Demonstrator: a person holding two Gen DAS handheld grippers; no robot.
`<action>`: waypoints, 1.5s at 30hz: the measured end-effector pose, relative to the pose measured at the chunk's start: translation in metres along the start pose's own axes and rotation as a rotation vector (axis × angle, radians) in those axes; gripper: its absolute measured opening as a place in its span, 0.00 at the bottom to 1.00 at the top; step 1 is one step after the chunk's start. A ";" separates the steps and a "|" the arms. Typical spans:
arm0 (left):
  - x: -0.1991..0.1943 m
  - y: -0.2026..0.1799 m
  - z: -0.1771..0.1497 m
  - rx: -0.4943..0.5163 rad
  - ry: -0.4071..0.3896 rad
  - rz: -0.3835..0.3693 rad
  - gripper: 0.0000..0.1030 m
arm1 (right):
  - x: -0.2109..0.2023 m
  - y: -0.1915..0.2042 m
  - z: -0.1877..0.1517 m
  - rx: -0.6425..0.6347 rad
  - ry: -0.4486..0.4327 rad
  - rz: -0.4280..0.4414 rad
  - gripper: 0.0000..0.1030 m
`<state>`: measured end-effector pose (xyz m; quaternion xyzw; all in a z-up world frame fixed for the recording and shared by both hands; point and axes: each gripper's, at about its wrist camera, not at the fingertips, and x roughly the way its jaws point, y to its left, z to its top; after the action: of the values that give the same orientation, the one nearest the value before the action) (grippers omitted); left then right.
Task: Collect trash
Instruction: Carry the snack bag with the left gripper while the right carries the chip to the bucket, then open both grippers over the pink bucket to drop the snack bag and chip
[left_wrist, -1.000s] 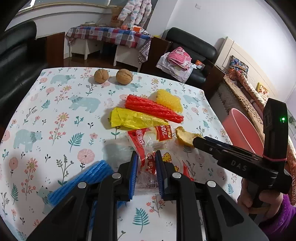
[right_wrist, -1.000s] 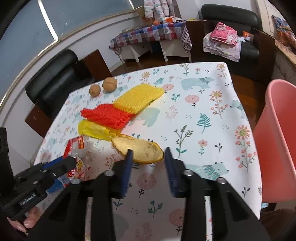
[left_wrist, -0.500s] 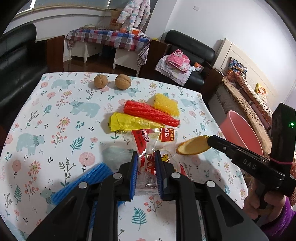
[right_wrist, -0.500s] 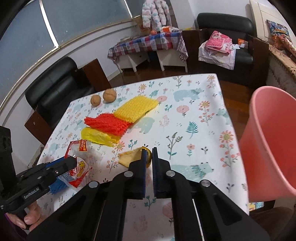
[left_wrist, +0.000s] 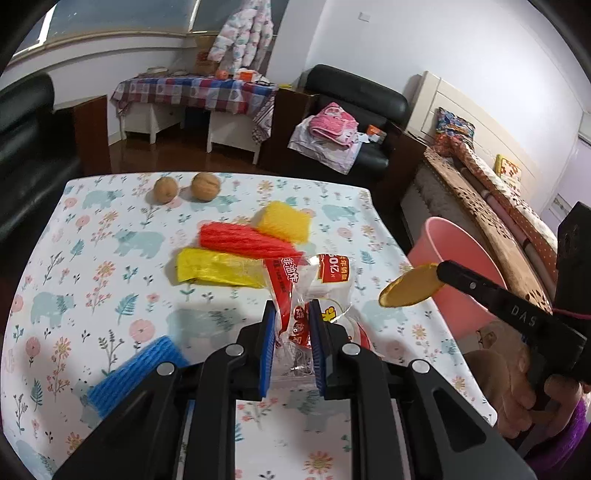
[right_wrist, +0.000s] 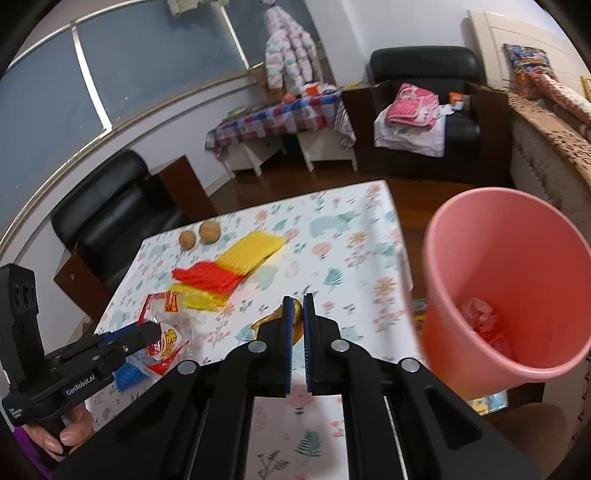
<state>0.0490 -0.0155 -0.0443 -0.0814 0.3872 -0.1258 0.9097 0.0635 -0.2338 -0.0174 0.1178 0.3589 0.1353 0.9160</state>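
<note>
Right hand-held gripper (right_wrist: 295, 314) is pinching a yellow peel (left_wrist: 410, 286) clear of the surface (left_wrist: 110, 258), pink bin (right_wrist: 509, 288) just right of it for dropping, while left hand-held gripper (left_wrist: 291, 332) is clamping a snack wrapper (left_wrist: 314, 295).

My worktop (left_wrist: 110, 258) wears a white cloth printed with pale blue bears, flowers and leaves. At its far edge two walnuts (left_wrist: 186, 187) sit side by side. Nearer the middle lie three foam net sleeves: a yellow sleeve (left_wrist: 284, 221), a red sleeve (left_wrist: 243, 240) touching it, and a second, flatter yellow piece (left_wrist: 214, 266) just beside the red one. A blue foam sleeve (left_wrist: 136, 369) lies at the near left, partly under my left claw (left_wrist: 291, 332). The pink bin (right_wrist: 506, 280) stands on the floor beside the worktop's right edge.
</note>
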 end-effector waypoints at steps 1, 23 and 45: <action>0.000 -0.004 0.001 0.009 -0.001 -0.002 0.16 | -0.004 -0.004 0.001 0.009 -0.010 -0.005 0.05; 0.020 -0.121 0.037 0.186 -0.031 -0.140 0.16 | -0.073 -0.103 0.012 0.160 -0.183 -0.199 0.05; 0.089 -0.220 0.036 0.319 0.048 -0.205 0.16 | -0.083 -0.163 -0.004 0.232 -0.176 -0.299 0.06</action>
<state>0.0980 -0.2494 -0.0261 0.0282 0.3737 -0.2794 0.8840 0.0284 -0.4137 -0.0193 0.1793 0.3042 -0.0553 0.9340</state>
